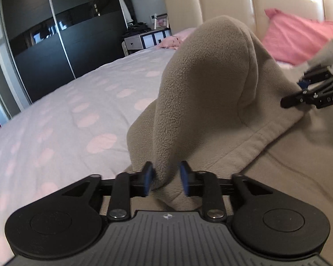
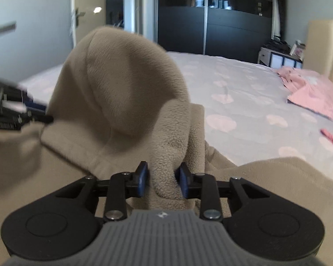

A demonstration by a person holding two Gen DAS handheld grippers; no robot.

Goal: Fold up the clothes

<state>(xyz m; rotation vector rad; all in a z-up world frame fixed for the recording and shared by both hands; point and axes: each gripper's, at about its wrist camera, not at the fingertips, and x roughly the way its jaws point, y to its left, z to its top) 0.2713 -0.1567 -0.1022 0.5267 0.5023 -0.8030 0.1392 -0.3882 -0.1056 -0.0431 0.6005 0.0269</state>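
In the left wrist view, the left tool (image 1: 166,178) stood partly open, a fold of the beige fleece hoodie (image 1: 206,77) between its blue pads, seemingly loose; the hoodie lay on the spotted bed (image 1: 77,110). In the right wrist view, the right tool (image 2: 162,180) was likewise partly open around a fleece fold; whether its pads pressed the hoodie was unclear.
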